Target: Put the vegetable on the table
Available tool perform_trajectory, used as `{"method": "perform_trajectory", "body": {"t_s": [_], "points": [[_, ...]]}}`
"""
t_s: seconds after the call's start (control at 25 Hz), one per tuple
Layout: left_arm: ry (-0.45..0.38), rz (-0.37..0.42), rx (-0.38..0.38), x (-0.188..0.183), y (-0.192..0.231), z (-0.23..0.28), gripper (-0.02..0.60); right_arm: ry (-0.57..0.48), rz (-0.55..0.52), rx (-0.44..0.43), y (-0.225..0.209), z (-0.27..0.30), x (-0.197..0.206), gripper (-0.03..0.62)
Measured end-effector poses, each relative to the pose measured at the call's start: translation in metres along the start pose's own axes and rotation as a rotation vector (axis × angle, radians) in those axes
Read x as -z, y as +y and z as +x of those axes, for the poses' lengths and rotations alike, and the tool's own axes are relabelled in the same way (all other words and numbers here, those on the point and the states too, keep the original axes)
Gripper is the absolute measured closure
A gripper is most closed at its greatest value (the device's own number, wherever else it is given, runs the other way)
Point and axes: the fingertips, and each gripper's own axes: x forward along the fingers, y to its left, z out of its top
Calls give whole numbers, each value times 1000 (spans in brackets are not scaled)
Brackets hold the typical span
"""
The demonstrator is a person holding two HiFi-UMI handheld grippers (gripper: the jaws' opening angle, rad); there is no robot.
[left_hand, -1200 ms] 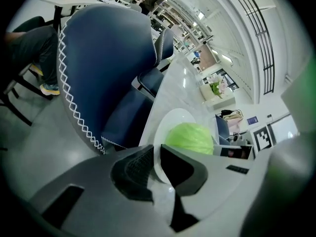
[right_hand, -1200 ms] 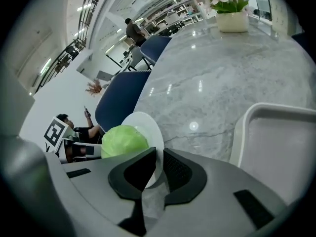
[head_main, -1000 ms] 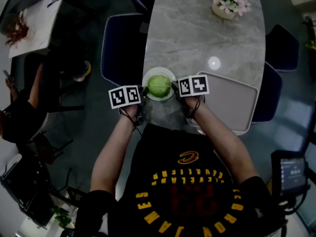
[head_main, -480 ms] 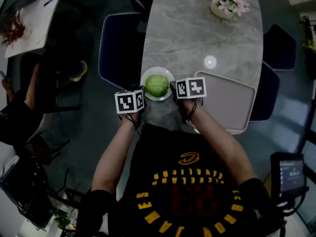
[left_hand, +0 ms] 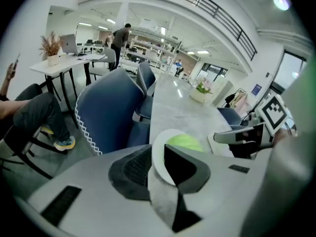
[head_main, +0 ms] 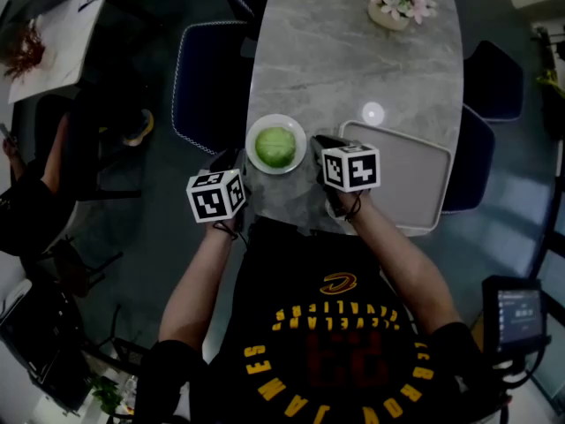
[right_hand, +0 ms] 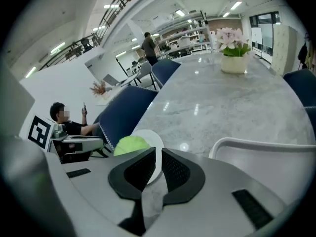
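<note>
1. Veg (head_main: 274, 146): round, green, sits in a white plate (head_main: 253, 136). The plate is on the marble table (head_main: 353, 60), near the person's end and close to its L edge.
2. L claw (left_hand: 158, 154): jaws apart w/ a moderate gap and nothing between the pads. Thru the gap only the plate rim and tabletop show, further off. In the head view it sits by the table's L edge, just short of the plate and to its L, not touching it.
3. R claw (right_hand: 157, 157): jaws narrow, a thin slit between the pads, nothing gripped. Plate and veg show beyond the tips, a bit to the L. In the head view its tips are just beside the plate's R rim; can't tell if they touch.
4. Plate lies between the 2 claws, slightly ahead of both marker cubes.
5. Tray (head_main: 415, 184): grey, rounded corners, flat on the table to the R of the plate. R claw is over its near-L corner.
6. Flower pot (head_main: 395, 3): pink blooms, at the table's far end, well apart from the plate.
7. Blue chair (head_main: 207, 78): beside the table's L edge, near the plate.
8. Seated person (left_hand: 29, 107) off to the L, by a white desk (left_hand: 64, 63).
</note>
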Motion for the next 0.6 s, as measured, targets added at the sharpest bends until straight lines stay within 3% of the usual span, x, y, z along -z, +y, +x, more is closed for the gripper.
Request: {"method": "perform_trajectory", "body": {"t_s": [0.2, 0.36, 0.44, 0.6], "points": [[-158, 54, 106, -26, -56, -53, 500, -206, -6, -89, 15, -64, -12, 553], [-211, 119, 204, -30, -124, -74, 500, -349, -48, -124, 14, -119, -18, 555], [-232, 171, 264, -30, -163, -82, 503, -417, -57, -137, 11, -147, -20, 589], [-281, 252, 370, -30, -235, -103, 580, -525, -61, -139, 2, -199, -16, 589]]}}
